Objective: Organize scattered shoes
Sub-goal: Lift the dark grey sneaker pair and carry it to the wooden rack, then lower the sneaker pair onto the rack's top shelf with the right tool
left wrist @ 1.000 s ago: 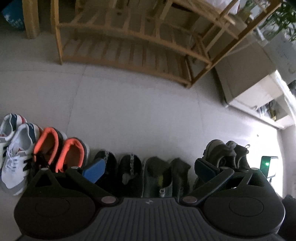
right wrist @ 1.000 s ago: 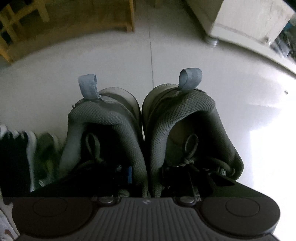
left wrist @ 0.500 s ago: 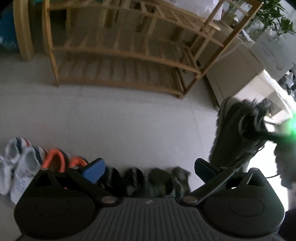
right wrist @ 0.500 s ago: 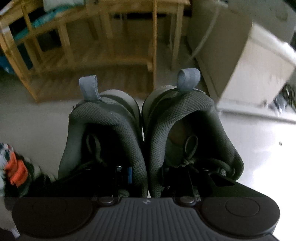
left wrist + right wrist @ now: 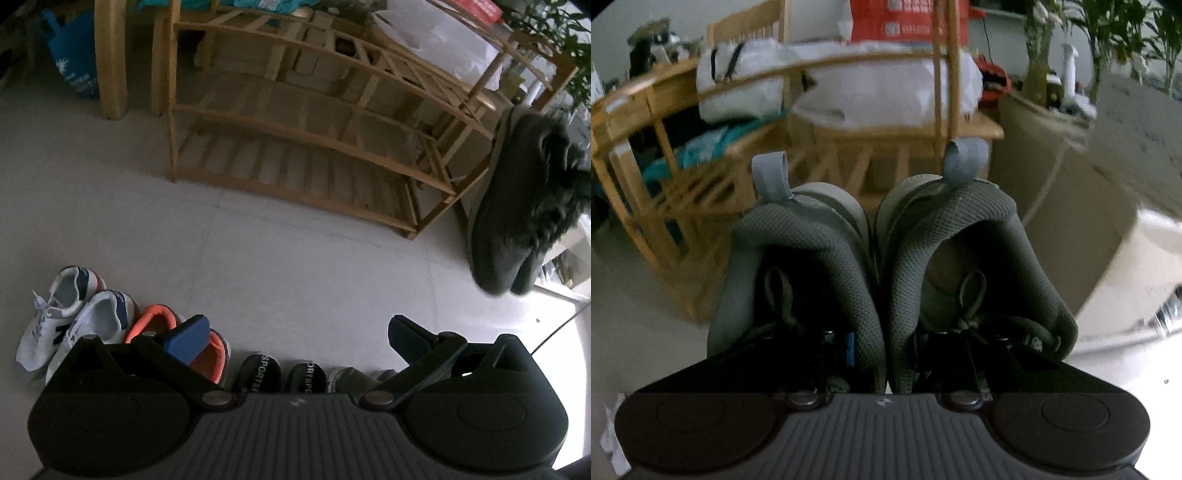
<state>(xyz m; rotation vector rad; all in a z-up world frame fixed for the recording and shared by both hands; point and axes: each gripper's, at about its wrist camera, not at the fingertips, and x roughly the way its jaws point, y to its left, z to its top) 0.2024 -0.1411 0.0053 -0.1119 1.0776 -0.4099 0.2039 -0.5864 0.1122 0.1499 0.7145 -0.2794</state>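
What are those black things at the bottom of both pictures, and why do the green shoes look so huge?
Those black things are hand-held grippers, big tongs that a person squeezes. Each carries a camera looking out along its two fingers, so you always see its own body at the bottom.

One picture comes from the left hand-held gripper. It is open and holds nothing. Below it, shoes stand in a row on the floor: white sneakers, orange-lined shoes and black slippers. Behind is a wooden shoe rack.

The other picture comes from the right hand-held gripper. It pinches a pair of grey-green shoes together, right in front of the lens, so they look huge. From the left camera you see them hanging in the air.
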